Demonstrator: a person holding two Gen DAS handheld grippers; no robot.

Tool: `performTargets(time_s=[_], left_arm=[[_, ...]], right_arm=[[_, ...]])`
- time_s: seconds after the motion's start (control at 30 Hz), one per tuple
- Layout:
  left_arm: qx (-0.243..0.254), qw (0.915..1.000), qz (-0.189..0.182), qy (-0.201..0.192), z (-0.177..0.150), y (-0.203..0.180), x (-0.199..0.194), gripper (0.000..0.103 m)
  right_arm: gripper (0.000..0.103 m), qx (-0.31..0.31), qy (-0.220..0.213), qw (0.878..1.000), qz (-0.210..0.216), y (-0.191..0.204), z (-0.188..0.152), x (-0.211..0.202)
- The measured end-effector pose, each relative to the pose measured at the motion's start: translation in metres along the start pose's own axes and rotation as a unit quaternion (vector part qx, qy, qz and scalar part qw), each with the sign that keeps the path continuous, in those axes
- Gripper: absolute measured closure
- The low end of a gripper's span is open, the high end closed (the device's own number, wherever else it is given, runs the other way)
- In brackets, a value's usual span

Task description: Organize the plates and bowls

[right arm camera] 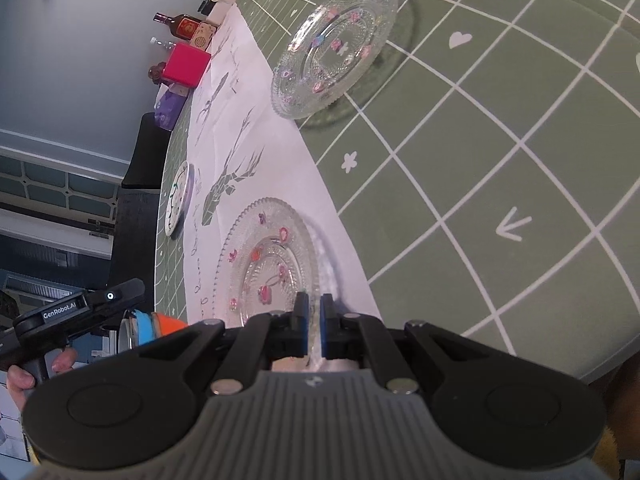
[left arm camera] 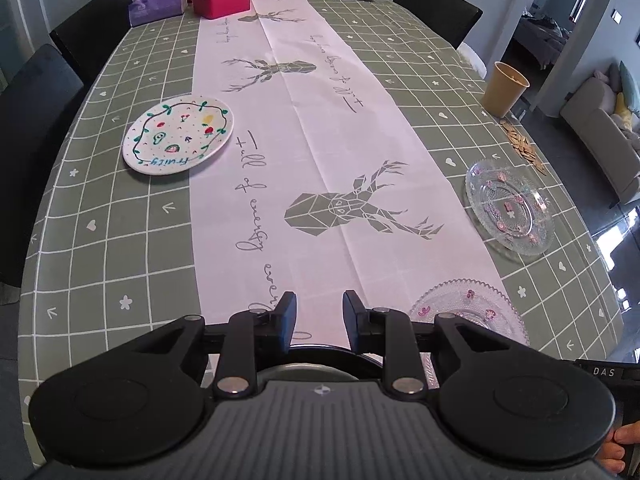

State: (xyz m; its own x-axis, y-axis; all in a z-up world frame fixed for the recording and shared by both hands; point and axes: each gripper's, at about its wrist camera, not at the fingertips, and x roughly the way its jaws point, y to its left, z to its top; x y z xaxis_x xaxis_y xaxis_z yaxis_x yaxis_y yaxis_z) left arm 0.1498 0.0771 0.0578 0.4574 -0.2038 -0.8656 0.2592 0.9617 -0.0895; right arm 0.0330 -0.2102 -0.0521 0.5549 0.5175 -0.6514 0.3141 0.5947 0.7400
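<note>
Right gripper (right arm camera: 315,320) clamps the near glass plate (right arm camera: 268,256) at its six-o'clock rim: rigid, slippery, breakable; grip edges only. Left gripper (left arm camera: 320,320) fingers stand apart, empty.

"Fruity" on painted plate (left arm camera: 178,136)

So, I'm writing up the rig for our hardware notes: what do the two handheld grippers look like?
Both match. The left gripper and right gripper have black linkage arms with silver pivot pins, round black discs at either side, a ribbed grey body with a small white emblem, and blue-padded jaws. Seen from the right wrist, the left one's side reads "GenRobot.AI".
</note>
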Motion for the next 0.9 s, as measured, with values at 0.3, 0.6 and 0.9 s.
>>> performTargets(time_s=[0.3,0.6,0.9], left_arm=[[0.011,0.9992,0.028,-0.026,0.002,-0.001,-0.005,0.073],[0.009,0.9974,0.022,-0.067,0.007,-0.013,-0.020,0.037],[0.034,0.9942,0.002,-0.102,0.005,-0.067,-0.045,0.031]], right_arm=[[0.091,-0.065,-0.026,0.997,-0.042,0.015,0.005,-0.004],[0.032,-0.113,-0.082,0.988,-0.058,0.030,0.031,-0.050],[0.021,-0.103,-0.100,0.988,-0.049,0.023,0.066,-0.095]])
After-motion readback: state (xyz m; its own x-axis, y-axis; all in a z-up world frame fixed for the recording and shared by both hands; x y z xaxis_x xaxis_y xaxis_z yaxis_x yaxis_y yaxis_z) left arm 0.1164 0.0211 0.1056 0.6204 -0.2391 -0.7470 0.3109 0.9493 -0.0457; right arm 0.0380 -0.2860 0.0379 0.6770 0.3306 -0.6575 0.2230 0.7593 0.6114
